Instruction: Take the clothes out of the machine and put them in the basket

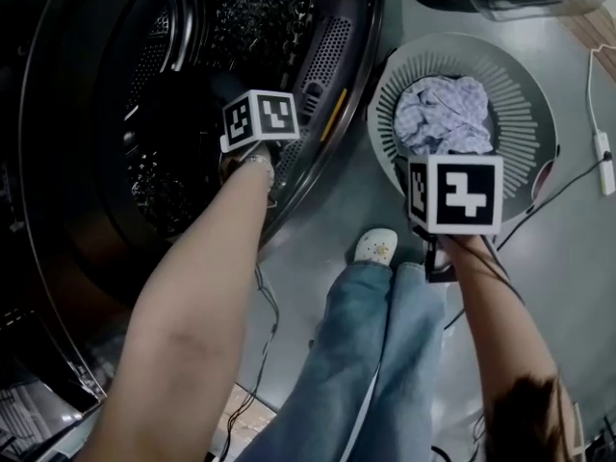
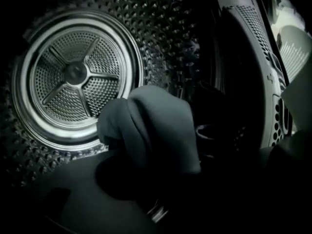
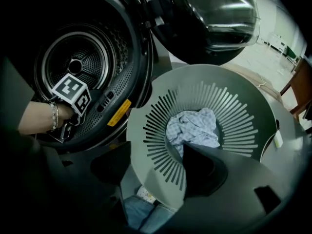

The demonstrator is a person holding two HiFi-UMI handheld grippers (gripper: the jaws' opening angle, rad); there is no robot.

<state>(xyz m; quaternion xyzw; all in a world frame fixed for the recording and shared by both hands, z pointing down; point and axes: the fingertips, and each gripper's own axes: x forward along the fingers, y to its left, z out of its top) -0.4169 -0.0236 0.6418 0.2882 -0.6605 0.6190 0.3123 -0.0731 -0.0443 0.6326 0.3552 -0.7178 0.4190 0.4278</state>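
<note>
My left gripper [image 2: 156, 179] is inside the machine's drum [image 2: 73, 77], and its marker cube [image 1: 258, 118] shows in the door opening. A dark grey garment [image 2: 153, 126] bunches up between its jaws, which look shut on it. The pads themselves are lost in shadow. My right gripper [image 3: 161, 179] hangs over the near rim of the round grey basket [image 3: 253, 106], jaws apart, with nothing between them. Its cube [image 1: 454, 193] hides the fingertips in the head view. A light blue checked cloth [image 1: 443, 114] lies in the basket's bottom.
The machine's glass door [image 3: 214, 18] stands swung open above the basket. The person's jeans-clad legs [image 1: 375, 354] and a white shoe [image 1: 375, 248] are between machine and basket. Cables [image 1: 568, 186] trail over the grey floor at the right. Wooden furniture [image 3: 297, 87] stands far right.
</note>
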